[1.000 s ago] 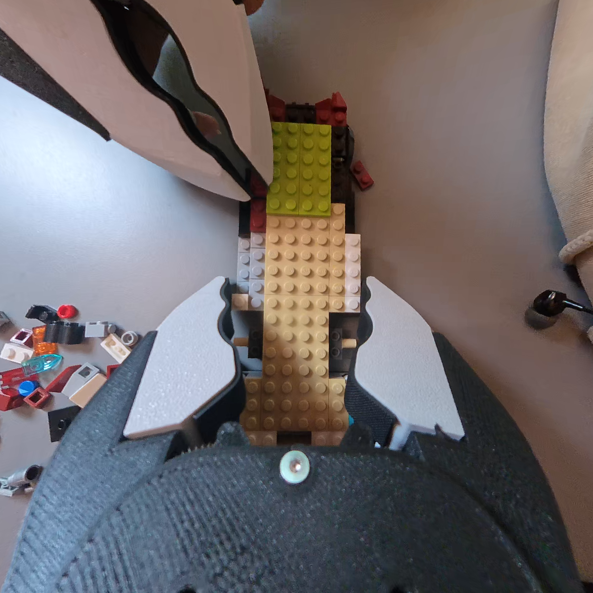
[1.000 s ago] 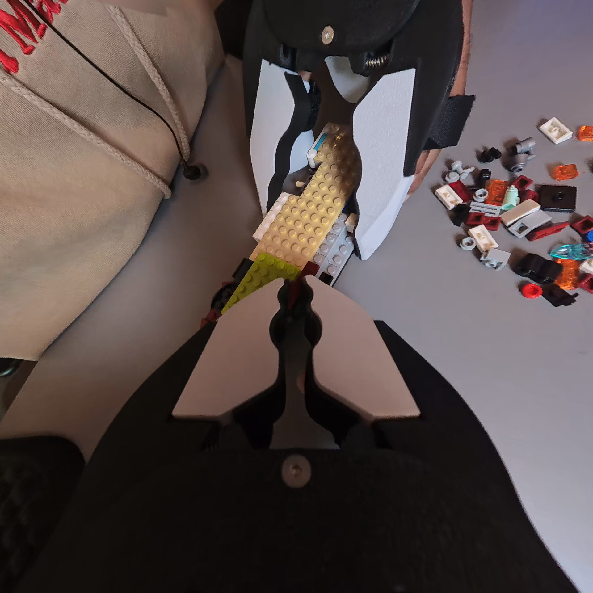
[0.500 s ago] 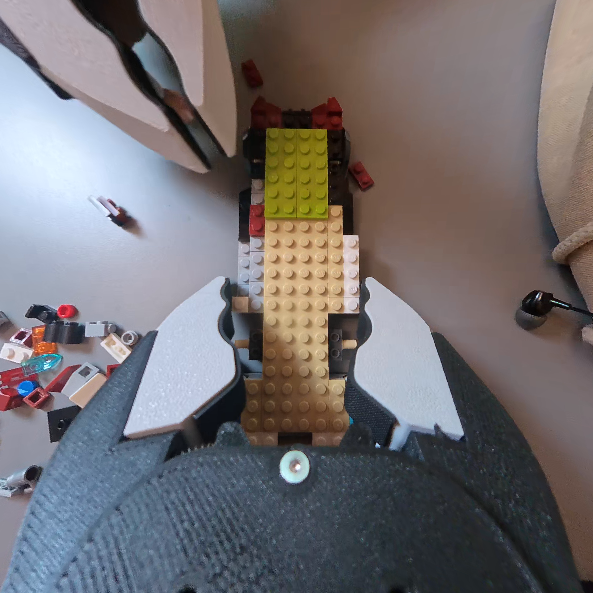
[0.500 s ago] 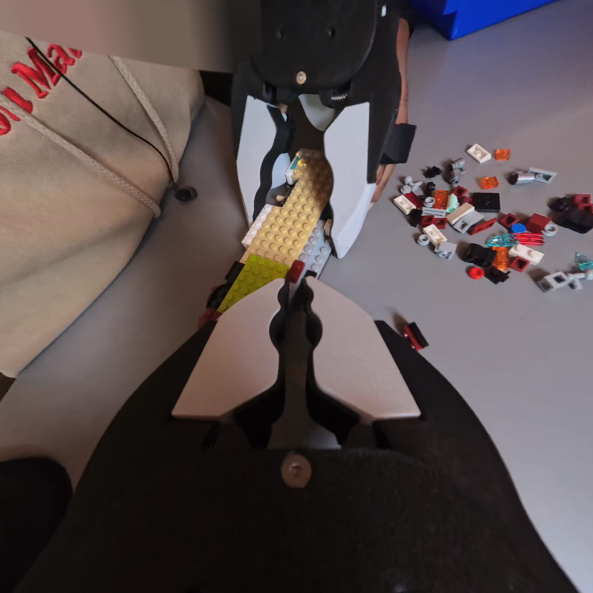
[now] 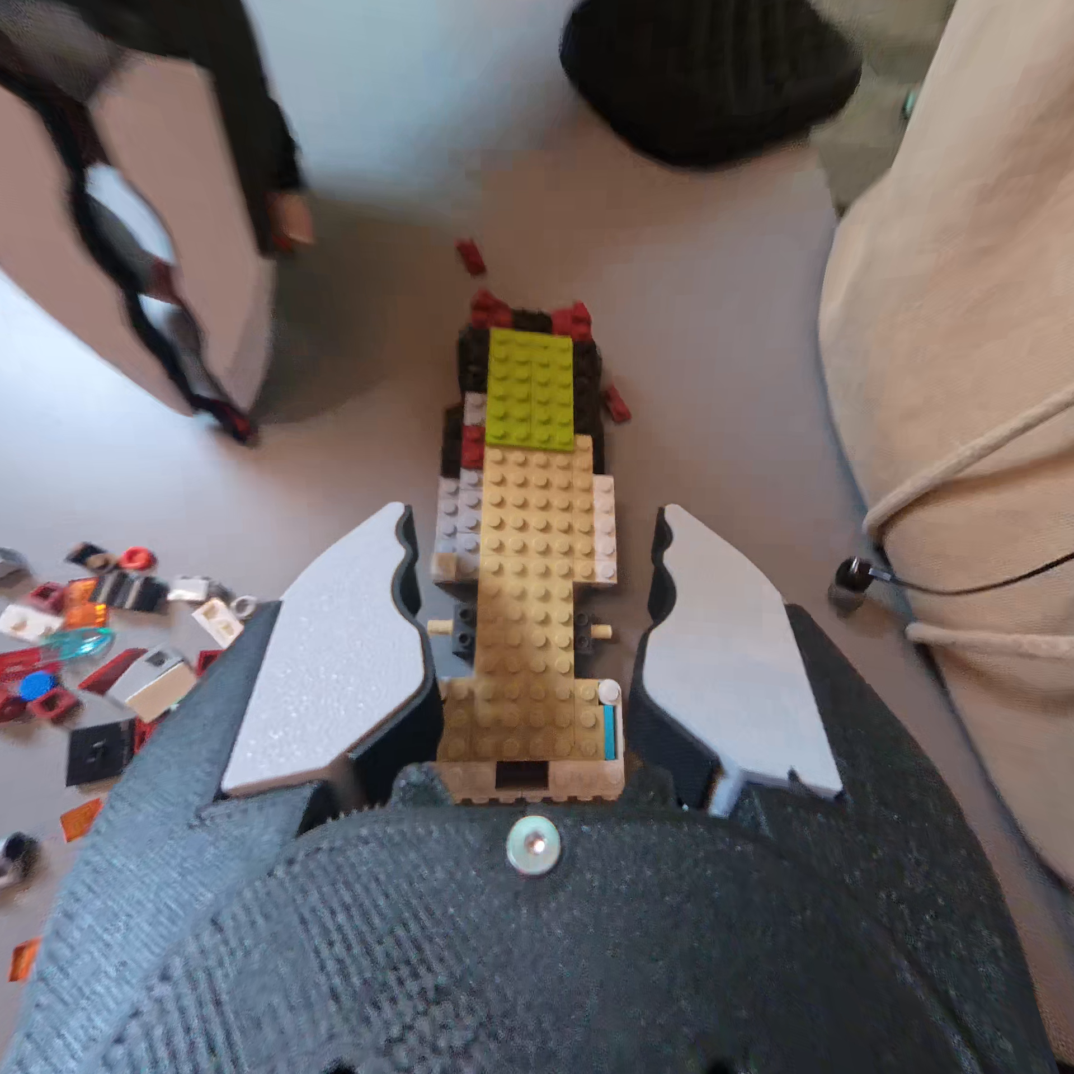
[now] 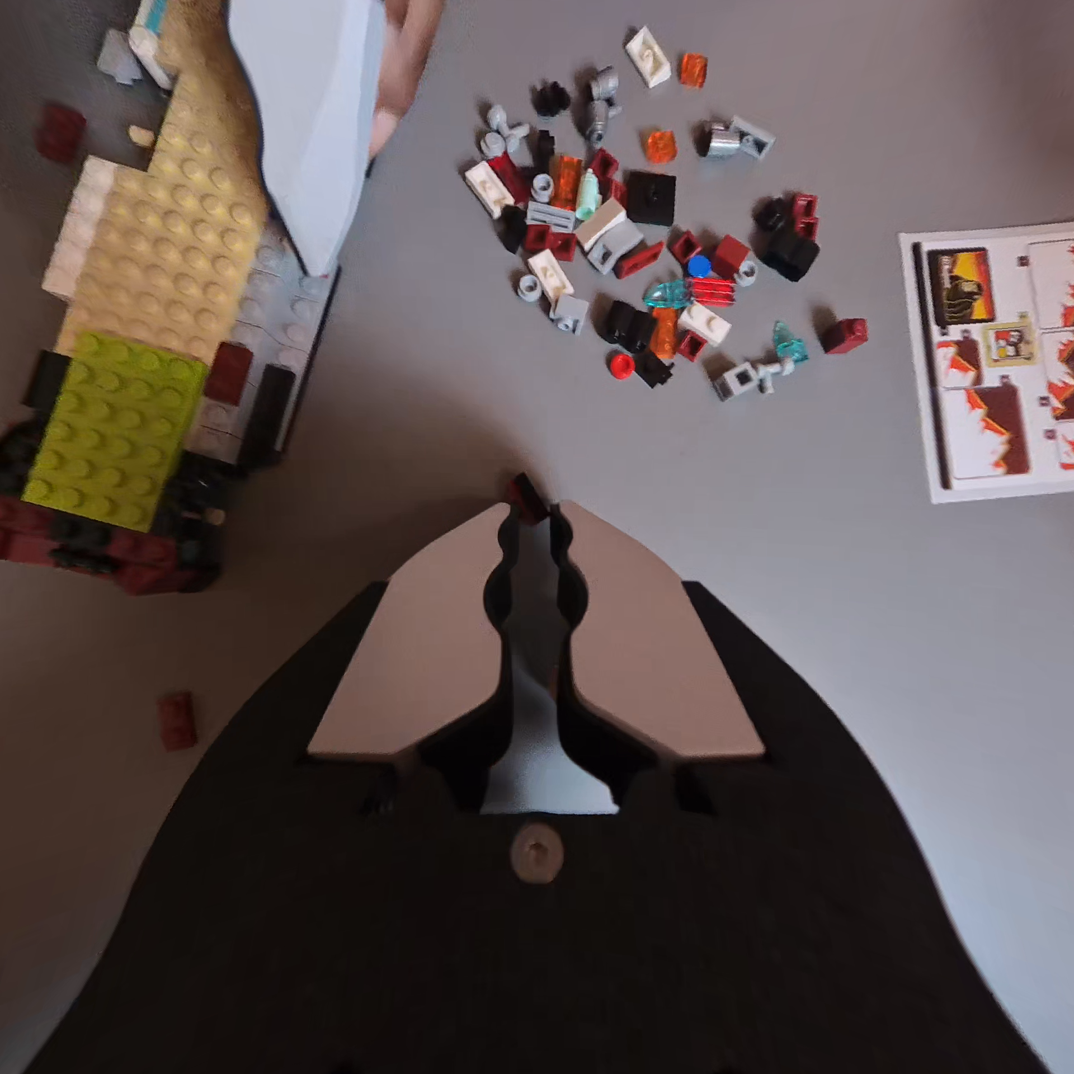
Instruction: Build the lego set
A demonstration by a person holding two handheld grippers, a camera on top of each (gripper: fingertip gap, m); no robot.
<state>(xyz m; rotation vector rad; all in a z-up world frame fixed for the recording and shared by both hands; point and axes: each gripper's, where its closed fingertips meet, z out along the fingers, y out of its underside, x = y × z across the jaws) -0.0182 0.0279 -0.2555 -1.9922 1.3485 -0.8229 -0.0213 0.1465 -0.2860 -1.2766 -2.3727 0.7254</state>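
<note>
Between the wide-open left tool's (image 5: pixel 532 572) fingers the brick model (image 5: pixel 532 581) ran lengthwise, unpinched; the right tool (image 6: pixel 532 514) pinched a dark-red brick (image 6: pixel 526 503).

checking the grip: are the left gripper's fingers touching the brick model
Apart. The left wrist view shows grey table on both sides between the fingers and the brick model.

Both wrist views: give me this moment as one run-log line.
left gripper: open, astride brick model, gaps both sides | right gripper: pinching small dark red piece at fingertips | loose bricks on table
</note>
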